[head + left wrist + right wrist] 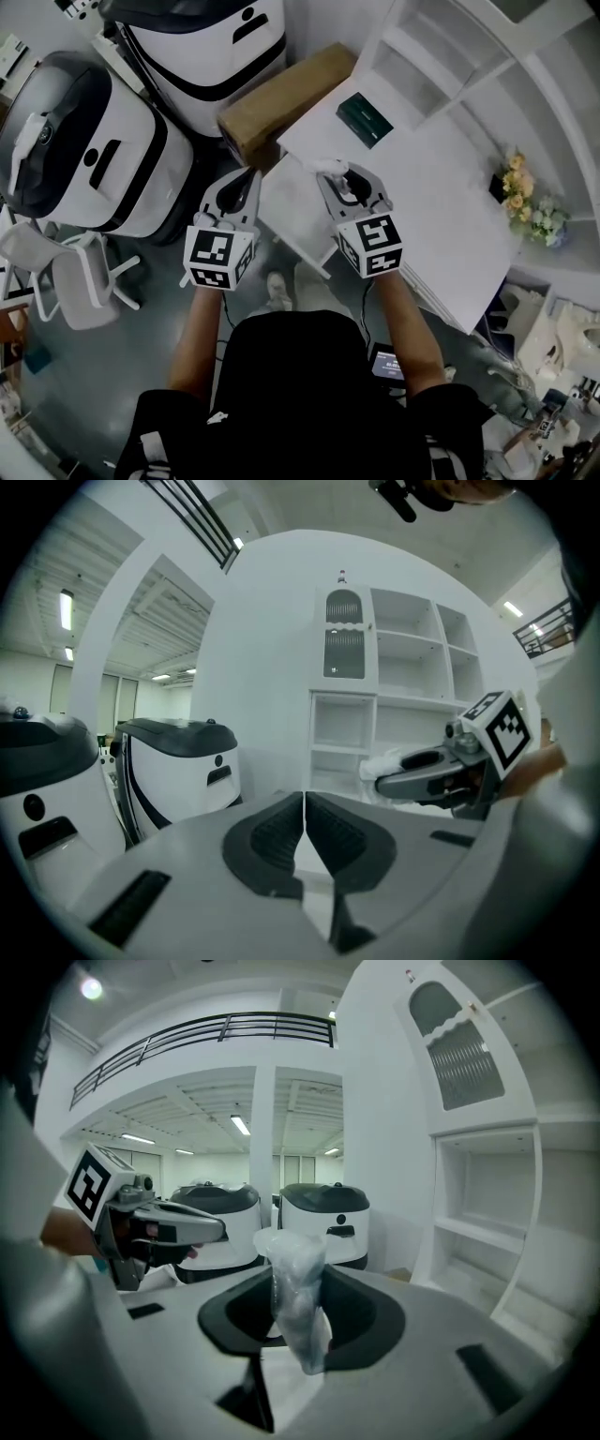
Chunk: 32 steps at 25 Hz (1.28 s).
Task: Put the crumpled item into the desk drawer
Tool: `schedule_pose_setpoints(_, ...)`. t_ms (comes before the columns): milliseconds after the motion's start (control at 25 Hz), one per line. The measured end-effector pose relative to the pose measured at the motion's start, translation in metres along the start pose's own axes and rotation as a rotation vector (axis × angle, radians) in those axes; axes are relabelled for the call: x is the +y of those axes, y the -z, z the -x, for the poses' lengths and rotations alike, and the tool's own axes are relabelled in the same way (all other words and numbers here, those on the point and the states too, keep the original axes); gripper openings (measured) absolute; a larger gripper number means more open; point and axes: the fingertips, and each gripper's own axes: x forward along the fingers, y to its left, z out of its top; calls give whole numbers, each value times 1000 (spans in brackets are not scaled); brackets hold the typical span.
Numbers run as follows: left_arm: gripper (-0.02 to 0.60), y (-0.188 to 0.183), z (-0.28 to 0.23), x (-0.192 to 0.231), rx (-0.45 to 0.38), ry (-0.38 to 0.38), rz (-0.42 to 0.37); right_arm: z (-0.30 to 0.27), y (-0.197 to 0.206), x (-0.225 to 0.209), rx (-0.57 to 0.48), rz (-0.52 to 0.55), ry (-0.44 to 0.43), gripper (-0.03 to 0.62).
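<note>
The crumpled item point(298, 1279) is a wad of clear, whitish plastic, upright between the pads of my right gripper point(301, 1314), which is shut on it. In the head view the right gripper point(339, 175) hangs over the near corner of the white desk point(441, 178), the wad point(328, 166) showing at its tips. My left gripper point(247, 184) is beside it to the left, off the desk edge. Its pads point(281, 834) meet with nothing between them. From the left gripper view the right gripper point(386, 774) shows side-on with the white wad point(382, 763). I cannot make out a drawer.
A dark green book point(363, 120) lies on the desk's far part, with a cardboard box point(281, 98) against its left end. Two large white-and-black machines point(89, 155) stand to the left, and a white chair point(80, 277) below them. Flowers point(525, 202) sit at the desk's right. White shelves point(403, 696) rise behind.
</note>
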Motion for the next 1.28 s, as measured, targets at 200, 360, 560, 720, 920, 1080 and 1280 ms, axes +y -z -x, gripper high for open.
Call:
schedule_pose_setpoints(200, 8, 22, -17, 2, 42, -25, 27, -19, 26, -7, 57, -3, -47, 120)
schedule_pose_setpoints(360, 8, 37, -28, 2, 71, -42, 49, -31, 52, -10, 122, -2, -85, 121)
schedule_pose_setpoints(560, 8, 55, -41, 5, 103, -60, 69, -48, 86, -11, 200, 2, -129, 121)
schedule_pose_setpoints(720, 8, 73, -45, 9, 135, -76, 87, -62, 109, -7, 259, 2, -166, 123)
schedule_pose_setpoints(920, 8, 95, -42, 17, 171, -106, 108, -78, 145, 7, 341, 1, -219, 124)
schedule_pose_setpoints(1080, 8, 108, -38, 22, 197, -126, 121, -86, 169, 22, 400, 3, -259, 126)
schedule_pose_setpoints(1280, 8, 130, -33, 29, 229, -144, 142, -97, 202, 36, 474, 9, -297, 130)
